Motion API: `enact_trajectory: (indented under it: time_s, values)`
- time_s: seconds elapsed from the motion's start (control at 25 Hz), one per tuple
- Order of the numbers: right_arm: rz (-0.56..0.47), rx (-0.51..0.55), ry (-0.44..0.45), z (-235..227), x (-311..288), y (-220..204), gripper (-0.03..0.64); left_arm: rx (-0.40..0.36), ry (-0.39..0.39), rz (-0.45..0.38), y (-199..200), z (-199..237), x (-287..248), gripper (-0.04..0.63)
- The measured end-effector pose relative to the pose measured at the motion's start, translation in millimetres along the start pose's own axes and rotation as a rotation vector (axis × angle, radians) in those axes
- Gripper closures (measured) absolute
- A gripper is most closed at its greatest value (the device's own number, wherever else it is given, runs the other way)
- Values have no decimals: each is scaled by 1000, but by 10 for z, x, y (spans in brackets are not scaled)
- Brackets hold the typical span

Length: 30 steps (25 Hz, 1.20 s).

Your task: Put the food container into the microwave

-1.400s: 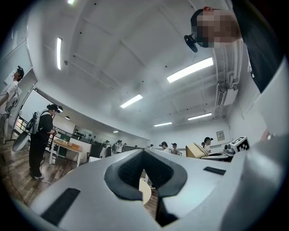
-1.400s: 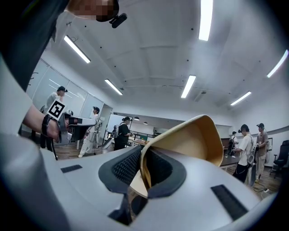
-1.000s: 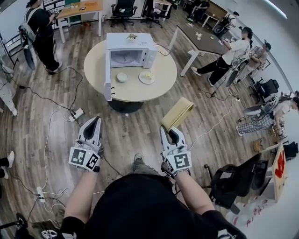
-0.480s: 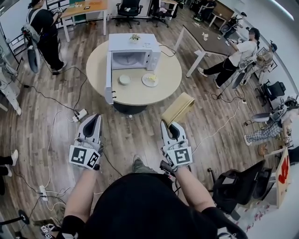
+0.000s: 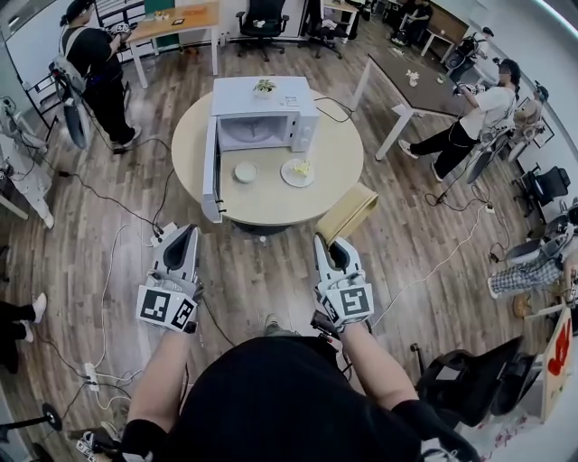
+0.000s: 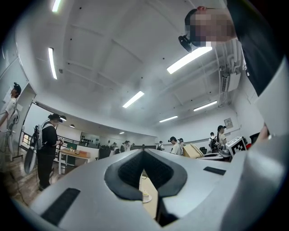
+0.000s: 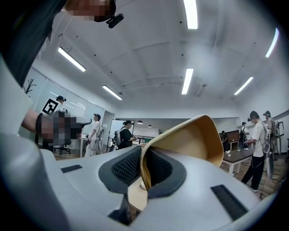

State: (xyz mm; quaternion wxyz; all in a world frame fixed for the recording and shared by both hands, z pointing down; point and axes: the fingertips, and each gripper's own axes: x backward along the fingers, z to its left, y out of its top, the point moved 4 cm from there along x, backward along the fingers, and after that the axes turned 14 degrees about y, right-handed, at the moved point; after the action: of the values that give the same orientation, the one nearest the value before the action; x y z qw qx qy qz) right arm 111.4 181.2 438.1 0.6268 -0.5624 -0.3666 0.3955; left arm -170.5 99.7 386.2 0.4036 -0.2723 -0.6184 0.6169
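At twelve o'clock, round table [image 5: 271, 203] with small bowl [image 5: 245, 171] and food plate [image 5: 298, 172]; at two, white-shirted person [image 5: 470, 113]; at eleven, dark-clothed person [image 5: 95, 68].

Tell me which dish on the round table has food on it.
The plate, to the right of the small bowl: it carries yellowish food, while the bowl looks empty.

you're standing on a wood-plank floor [image 5: 271, 262] with cables [image 5: 101, 298] trailing across it to a white power strip [image 5: 93, 375]. ahead of you sits a round, pale worktop [image 5: 339, 167]. past it are an orange-topped desk [image 5: 176, 18], a dark table [image 5: 424, 86] on white legs and a black office chair [image 5: 265, 18]. other people stand near the room's edges. above you, a white ceiling [image 6: 113, 54] carries long strip lights [image 7: 191, 13].
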Motion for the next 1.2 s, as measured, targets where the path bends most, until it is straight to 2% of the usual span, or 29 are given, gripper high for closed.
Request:
enact_trajectory:
  time_s: [0.36, 0.64, 1.2]
  values:
    - [6, -51, 56, -675, -296, -217, 565, -14, 53, 31, -178, -175, -590, 577]
    - [5, -61, 115, -992, -432, -372, 566, -22, 76, 43, -329, -356, -903, 577]
    - [16, -55, 130, -1236, -493, -508, 566, -18, 60, 69, -499, -487, -1173, 577]
